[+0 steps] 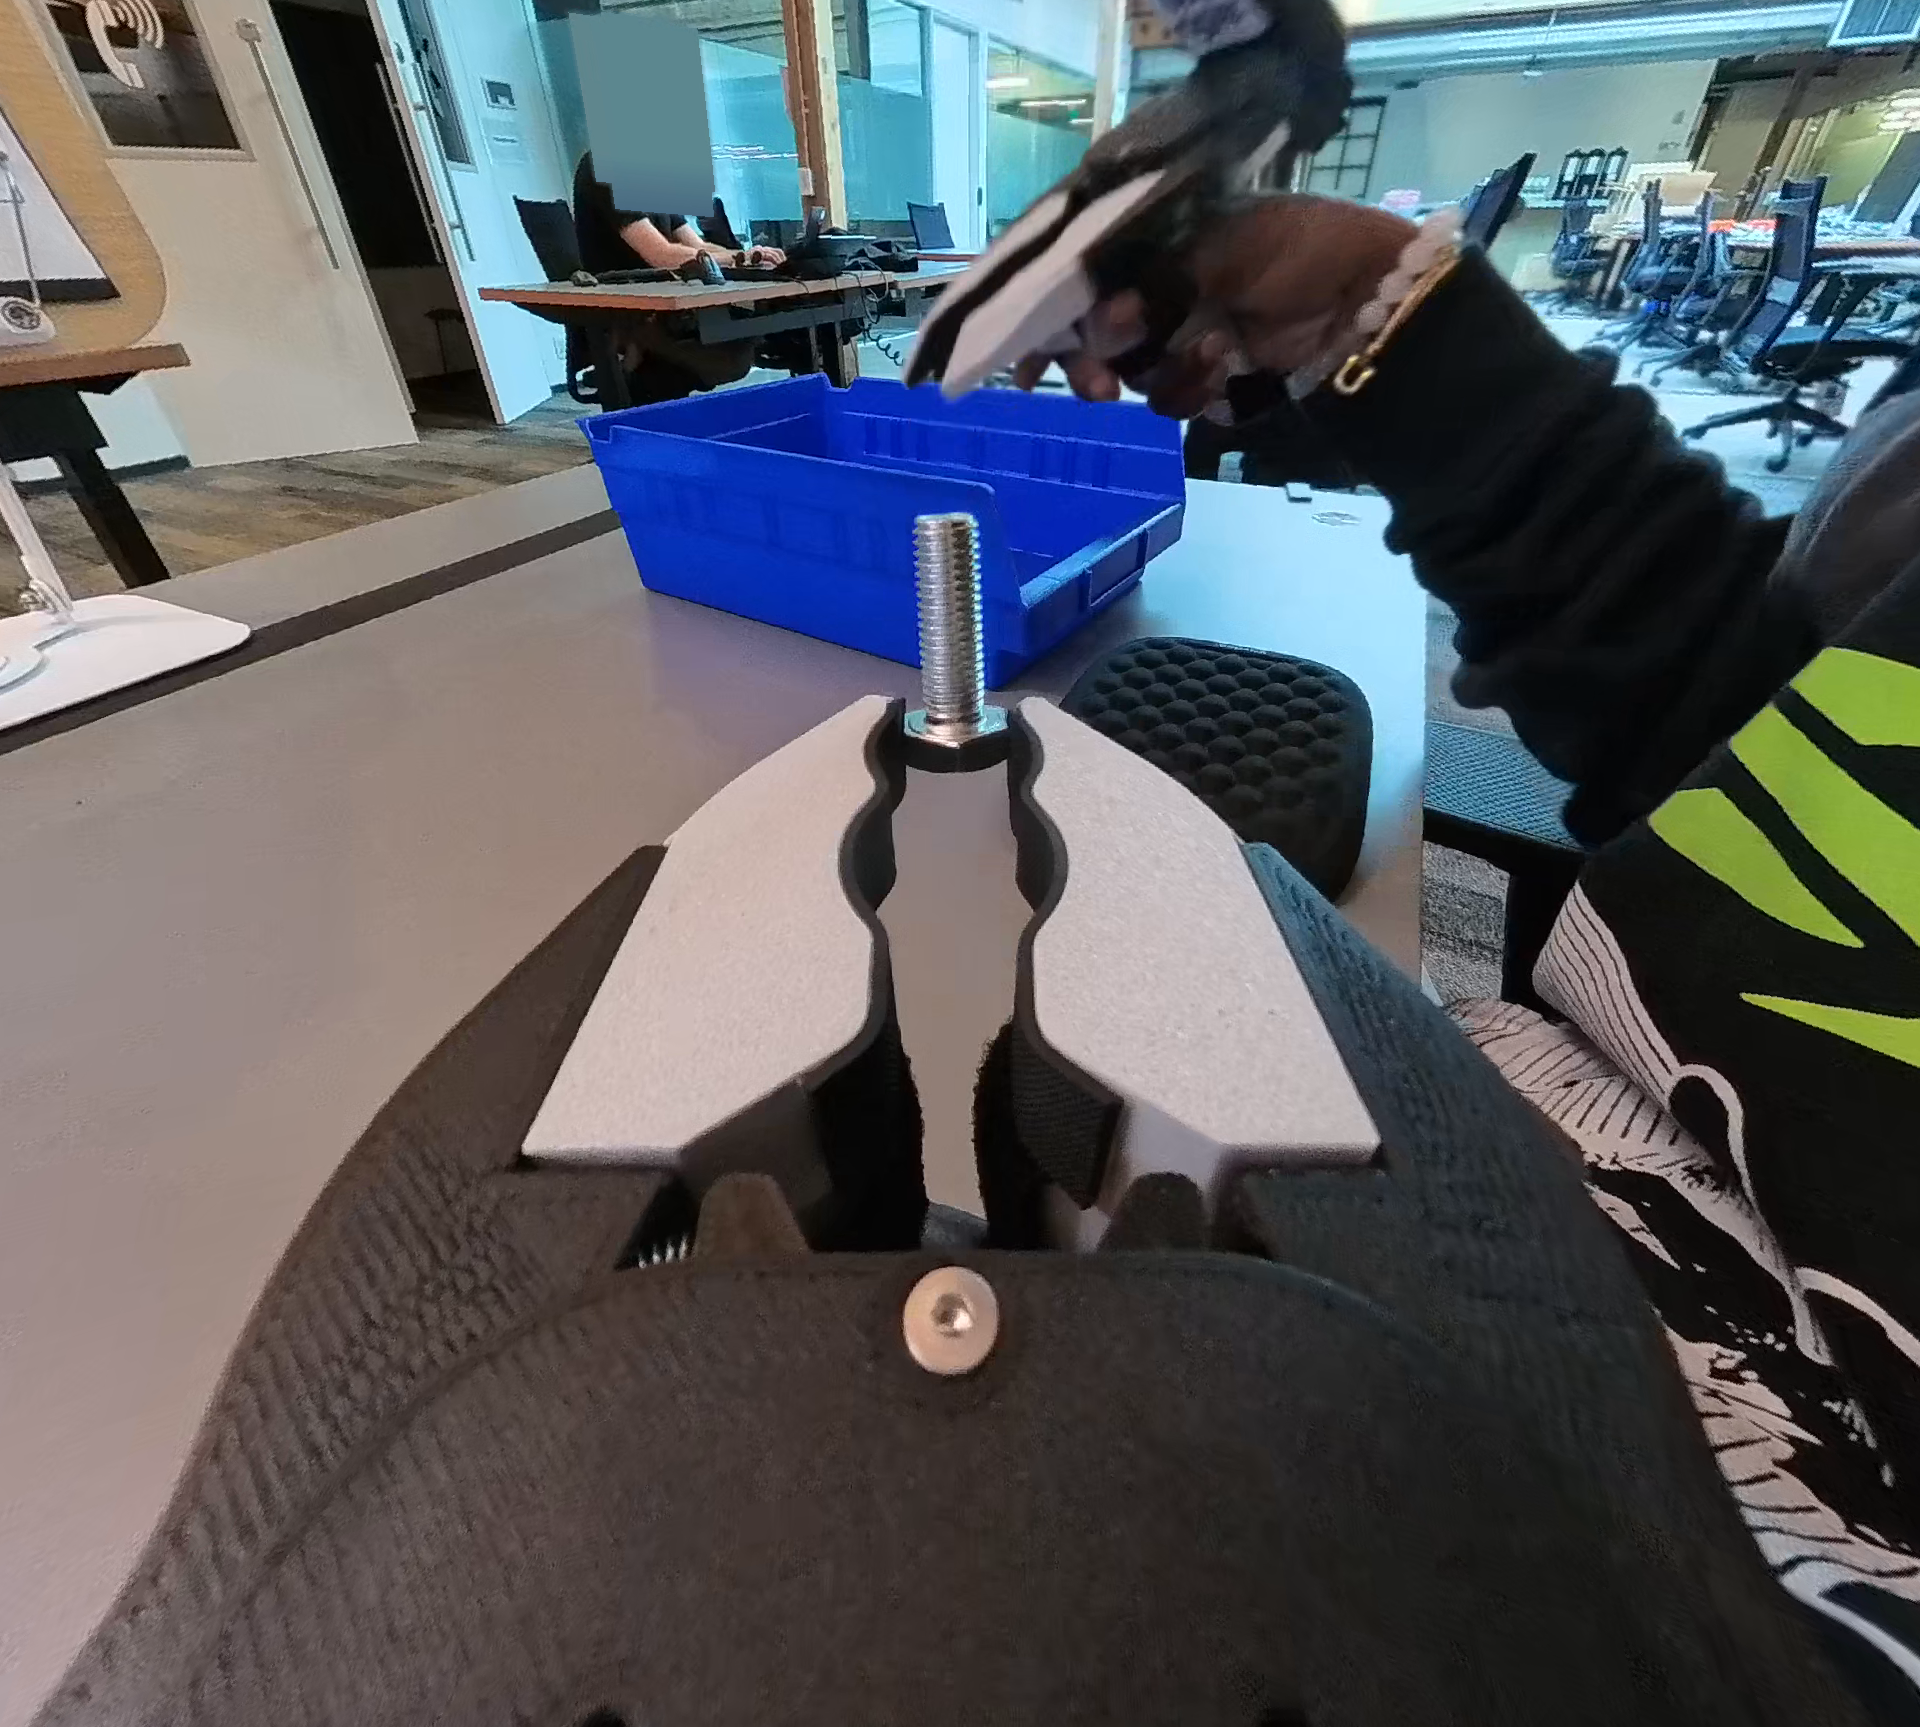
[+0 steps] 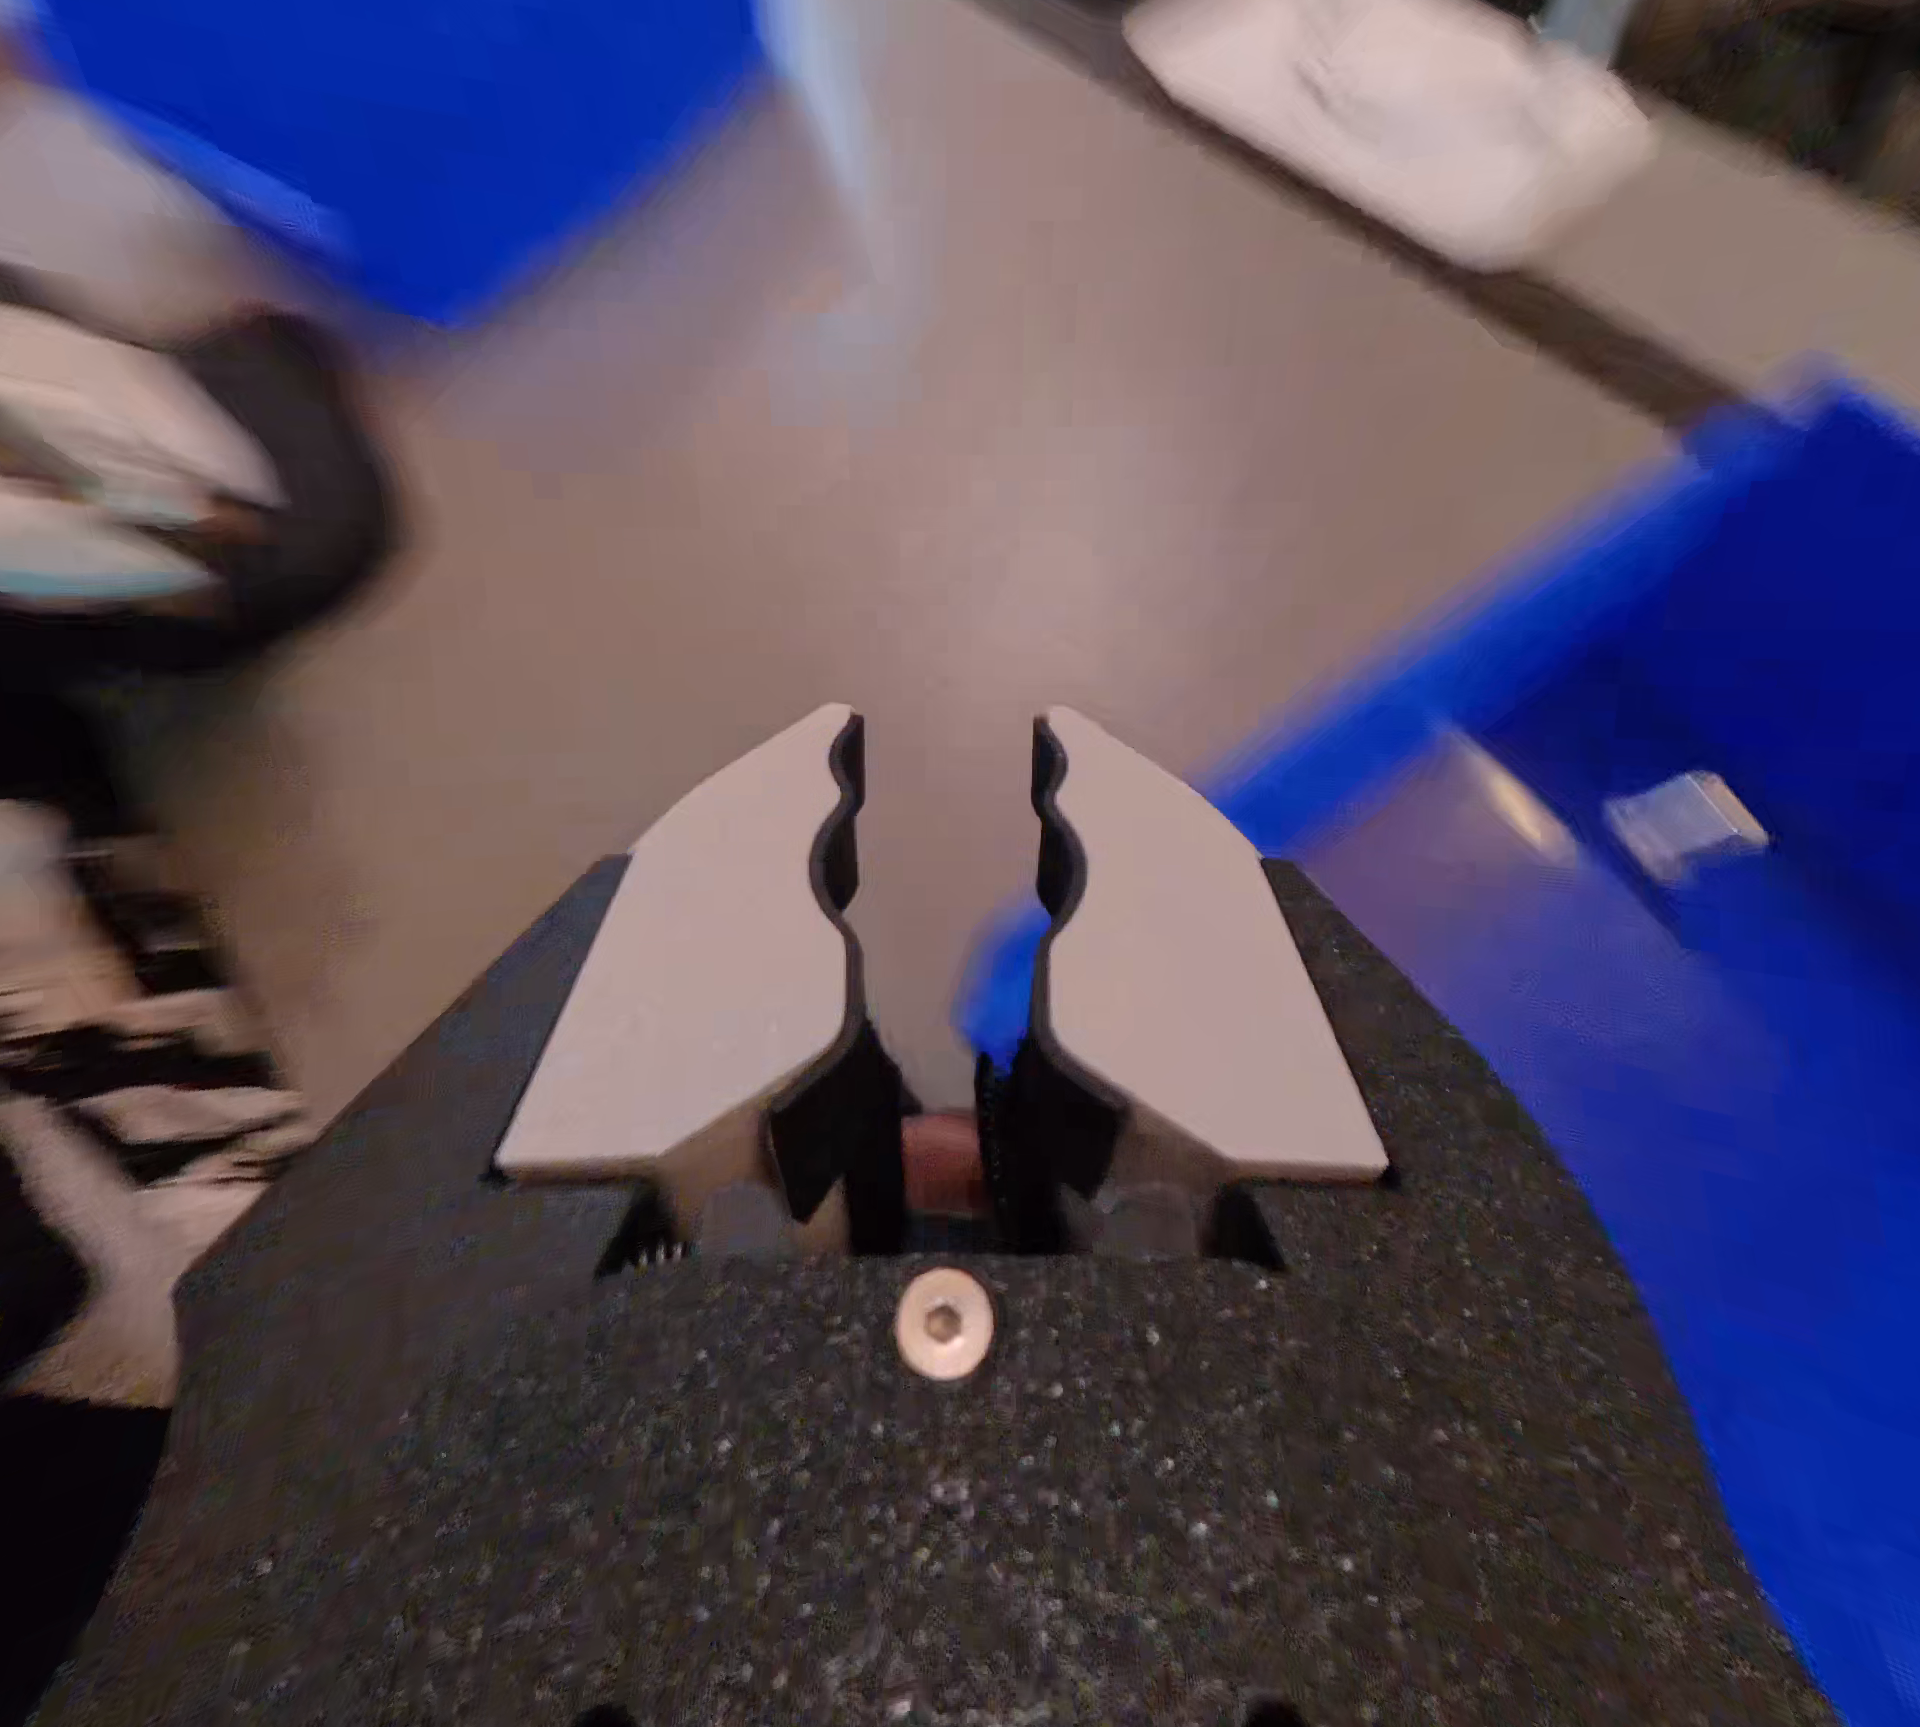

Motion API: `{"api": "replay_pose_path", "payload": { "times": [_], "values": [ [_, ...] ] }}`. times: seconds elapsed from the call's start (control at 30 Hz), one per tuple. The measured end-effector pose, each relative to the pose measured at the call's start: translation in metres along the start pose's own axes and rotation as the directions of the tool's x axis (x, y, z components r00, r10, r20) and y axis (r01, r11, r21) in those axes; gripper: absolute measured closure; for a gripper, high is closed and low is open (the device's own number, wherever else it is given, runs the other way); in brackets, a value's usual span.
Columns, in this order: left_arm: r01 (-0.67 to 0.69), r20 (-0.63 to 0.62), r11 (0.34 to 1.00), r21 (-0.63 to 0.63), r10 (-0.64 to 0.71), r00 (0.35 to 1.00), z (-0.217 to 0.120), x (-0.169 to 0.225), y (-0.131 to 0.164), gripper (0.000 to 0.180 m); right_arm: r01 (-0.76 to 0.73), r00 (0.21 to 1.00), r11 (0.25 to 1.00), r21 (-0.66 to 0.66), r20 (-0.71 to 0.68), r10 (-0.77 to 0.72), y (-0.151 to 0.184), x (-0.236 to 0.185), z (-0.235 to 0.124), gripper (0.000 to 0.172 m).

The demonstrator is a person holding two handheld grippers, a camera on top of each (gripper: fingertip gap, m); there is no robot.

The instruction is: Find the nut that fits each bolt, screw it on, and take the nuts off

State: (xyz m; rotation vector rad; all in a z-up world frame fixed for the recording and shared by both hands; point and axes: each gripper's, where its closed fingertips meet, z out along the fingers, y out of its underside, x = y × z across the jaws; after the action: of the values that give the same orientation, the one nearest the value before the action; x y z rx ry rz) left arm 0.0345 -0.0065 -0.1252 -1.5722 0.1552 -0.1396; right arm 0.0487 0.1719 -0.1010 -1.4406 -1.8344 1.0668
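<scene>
My left gripper [image 1: 954, 732] is shut on the hex head of a silver bolt [image 1: 947, 623]. The bolt stands upright with its bare threaded shank pointing up, and no nut shows on it. My right gripper [image 2: 948, 727] is open with nothing between its fingers, above the grey table [image 2: 883, 430]. It also shows in the left wrist view [image 1: 940, 368], raised over a blue bin [image 1: 883, 514] and blurred. In the blurred right wrist view a silver nut [image 2: 1683, 820] lies in a second blue bin [image 2: 1714, 1002] at the right.
A black dimpled pad [image 1: 1226, 742] lies on the table right of the bolt. A white stand base [image 1: 94, 649] sits at the far left. Another blue bin [image 2: 416, 46] shows at the upper left of the right wrist view. A person's dark sleeve [image 1: 1558, 534] reaches in from the right. Tip to tip, the grippers are about 20 cm apart.
</scene>
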Motion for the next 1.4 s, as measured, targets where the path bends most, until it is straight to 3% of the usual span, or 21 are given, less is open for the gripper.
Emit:
{"api": "replay_pose_path", "payload": {
  "times": [0.07, 0.2, 0.4, 0.53, 0.63, 0.73, 0.87, 1.0, 1.17, 1.4],
  "values": [
    [-0.007, -0.005, 1.000, -0.005, 0.007, 1.000, 0.001, 0.002, 0.000, 0.162, 0.077, 0.973, 0.984, 0.163, 0.203, -0.110, -0.032, -0.068, 0.003, 0.142],
    [-0.019, -0.012, 1.000, -0.013, 0.019, 1.000, 0.003, 0.006, 0.000, 0.162, 0.121, 0.894, 0.966, 0.228, 0.398, -0.206, -0.043, -0.152, 0.021, 0.143],
    [-0.035, -0.022, 0.999, -0.014, 0.034, 0.999, 0.003, 0.010, -0.002, 0.162, 0.139, 0.866, 0.966, 0.217, 0.446, -0.225, -0.037, -0.182, 0.047, 0.148],
    [-0.042, -0.029, 0.999, -0.016, 0.042, 0.999, 0.003, 0.011, -0.002, 0.162, 0.152, 0.855, 0.961, 0.230, 0.457, -0.244, -0.037, -0.187, 0.051, 0.162],
    [-0.021, -0.031, 1.000, 0.010, 0.022, 0.999, 0.003, 0.011, -0.006, 0.157, 0.143, 0.859, 0.959, 0.244, 0.450, -0.243, -0.038, -0.182, 0.047, 0.162],
    [-0.015, 0.006, 1.000, 0.002, 0.015, 1.000, -0.001, 0.002, -0.008, 0.130, 0.134, 0.916, 0.960, 0.244, 0.339, -0.214, -0.043, -0.147, 0.038, 0.162],
    [0.009, 0.071, 0.999, 0.052, -0.013, 0.997, -0.015, -0.014, -0.017, 0.124, 0.084, 0.996, 0.977, 0.195, -0.031, -0.079, -0.045, -0.033, 0.018, 0.162],
    [0.023, 0.141, 0.996, 0.085, -0.035, 0.989, -0.030, -0.030, -0.024, 0.120, -0.034, 0.921, 0.992, 0.118, -0.382, 0.077, -0.019, 0.092, -0.004, 0.162],
    [0.011, 0.197, 0.996, 0.090, -0.028, 0.980, -0.043, -0.040, -0.029, 0.117, -0.177, 0.830, 0.982, 0.060, -0.527, 0.182, 0.028, 0.187, 0.001, 0.162],
    [0.003, 0.219, 0.997, 0.077, -0.020, 0.976, -0.048, -0.044, -0.030, 0.117, -0.357, 0.762, 0.934, -0.026, -0.586, 0.276, 0.089, 0.239, 0.025, 0.162]
  ]
}}
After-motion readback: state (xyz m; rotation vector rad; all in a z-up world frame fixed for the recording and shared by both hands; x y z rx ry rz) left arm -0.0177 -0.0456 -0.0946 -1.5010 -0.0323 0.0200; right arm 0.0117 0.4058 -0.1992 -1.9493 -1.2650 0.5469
